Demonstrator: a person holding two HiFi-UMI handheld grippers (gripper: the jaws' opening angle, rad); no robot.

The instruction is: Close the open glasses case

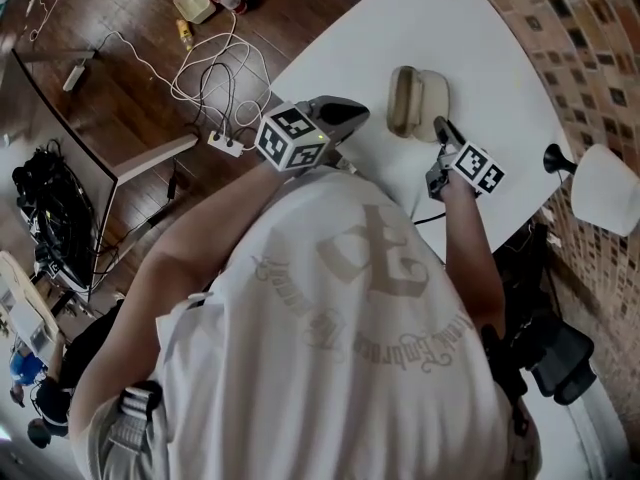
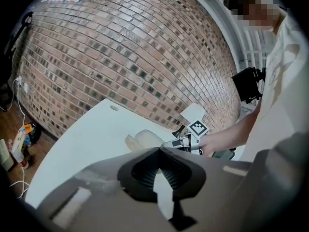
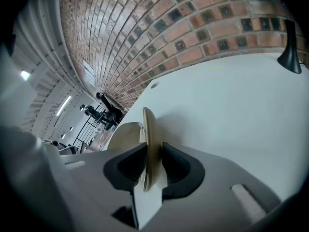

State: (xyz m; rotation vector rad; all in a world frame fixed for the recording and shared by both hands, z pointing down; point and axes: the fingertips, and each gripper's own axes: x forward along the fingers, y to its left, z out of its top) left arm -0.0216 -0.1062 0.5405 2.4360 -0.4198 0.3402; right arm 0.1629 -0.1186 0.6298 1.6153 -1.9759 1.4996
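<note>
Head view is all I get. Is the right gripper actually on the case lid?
Observer: Yes. The lid is pinched between the fingers of the right gripper.
Operator: Lid angle?
Observer: Roughly upright. The base lies flat on the table beside it.
Operator: Left gripper?
Observer: The left gripper has its fingers together with nothing in them, and it is apart from the case.
</note>
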